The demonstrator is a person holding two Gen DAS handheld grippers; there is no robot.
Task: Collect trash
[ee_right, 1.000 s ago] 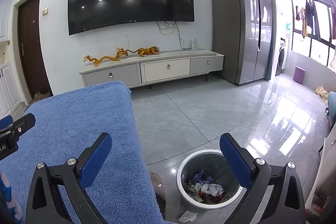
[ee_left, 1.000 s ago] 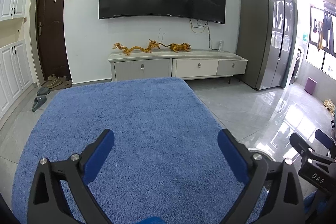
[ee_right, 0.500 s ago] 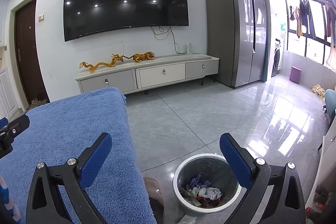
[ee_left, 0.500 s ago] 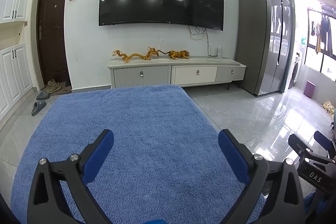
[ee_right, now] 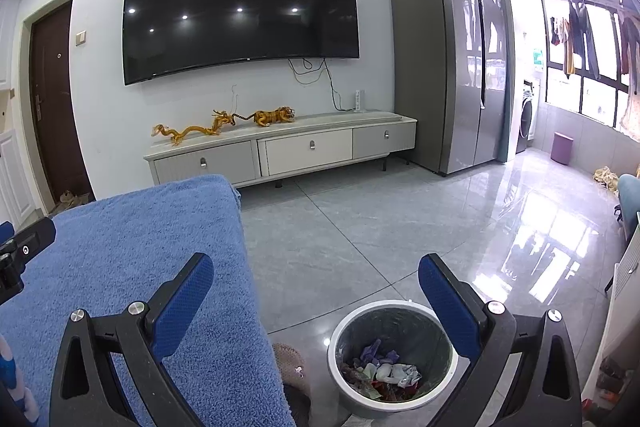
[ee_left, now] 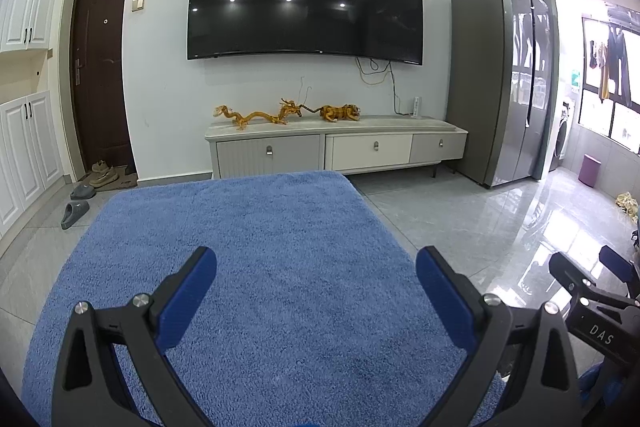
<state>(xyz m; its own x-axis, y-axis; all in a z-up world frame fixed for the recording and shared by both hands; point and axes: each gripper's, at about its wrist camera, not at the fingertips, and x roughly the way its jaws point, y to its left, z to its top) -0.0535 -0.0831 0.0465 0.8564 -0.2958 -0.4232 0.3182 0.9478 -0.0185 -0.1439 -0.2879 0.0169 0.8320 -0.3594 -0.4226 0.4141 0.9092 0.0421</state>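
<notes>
A: State the condition of each claw.

B: Left gripper (ee_left: 316,287) spread wide, empty, over the blue towel-covered surface (ee_left: 256,247). Right gripper (ee_right: 316,291) likewise wide and empty, past that surface's right edge.

A: Trash location?

B: Inside the waste bin (ee_right: 394,355) on the floor beside the right edge, probably placed for short drops. Bin upright, mouth facing up, long axis vertical. No loose trash is visible on the towel.

"das" in white letters on black body of right gripper (ee_left: 600,297).
</notes>
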